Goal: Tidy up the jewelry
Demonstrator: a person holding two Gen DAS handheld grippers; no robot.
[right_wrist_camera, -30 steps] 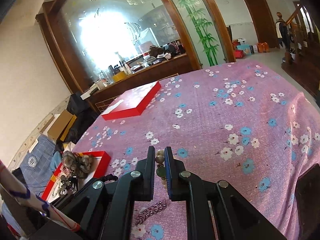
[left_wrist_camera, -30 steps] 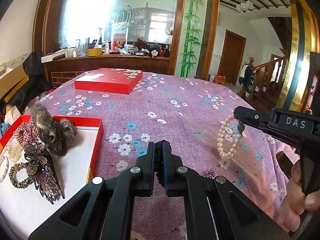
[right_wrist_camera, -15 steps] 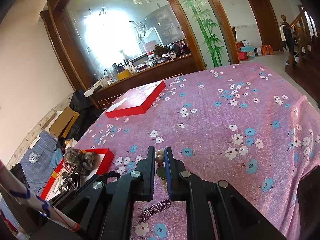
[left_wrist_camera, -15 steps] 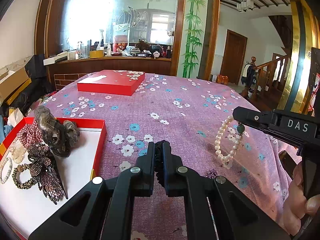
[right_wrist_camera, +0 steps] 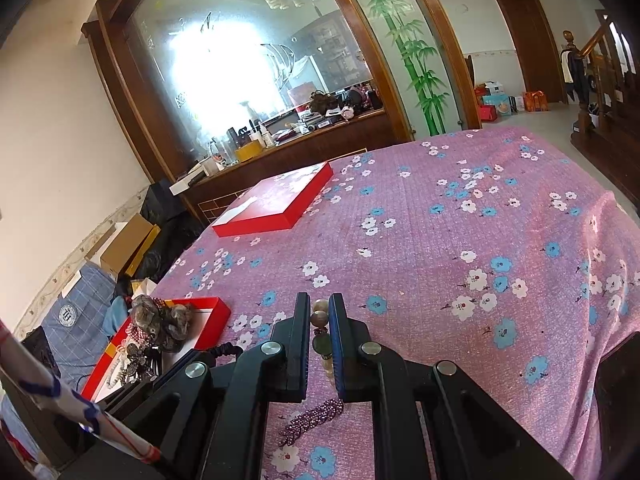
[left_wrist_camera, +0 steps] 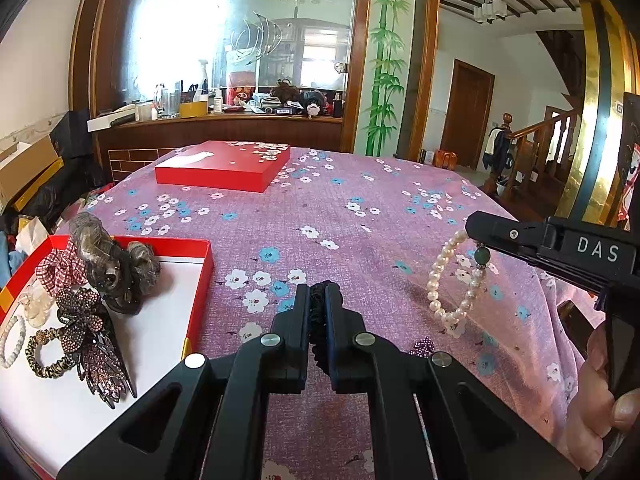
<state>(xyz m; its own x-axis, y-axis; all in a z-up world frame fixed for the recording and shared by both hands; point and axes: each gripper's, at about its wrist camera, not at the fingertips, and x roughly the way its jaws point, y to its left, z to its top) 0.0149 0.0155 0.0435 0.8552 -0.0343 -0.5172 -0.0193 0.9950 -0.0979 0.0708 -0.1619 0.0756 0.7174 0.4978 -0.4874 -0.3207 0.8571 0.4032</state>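
My left gripper (left_wrist_camera: 318, 300) is shut on a black hair tie (left_wrist_camera: 318, 320), held above the purple flowered tablecloth just right of the open red tray (left_wrist_camera: 200, 276). The tray holds hair clips (left_wrist_camera: 96, 340), a scrunchie, a brown hairpiece (left_wrist_camera: 108, 264) and small bracelets. My right gripper (right_wrist_camera: 320, 316) is shut on a pearl bracelet (left_wrist_camera: 444, 280) with a green bead; it hangs from the fingers at the right of the left wrist view. A purple beaded clip (right_wrist_camera: 312, 420) lies on the cloth under the right gripper.
A closed red box lid (left_wrist_camera: 224, 170) lies at the far side of the table (left_wrist_camera: 360, 216). A wooden cabinet with a mirror stands behind it. Bags and boxes sit on the floor at the left. Stairs rise at the right.
Both grippers have lifted slightly and drifted left toward the tray, keeping hold of the hair tie and the pearl bracelet.
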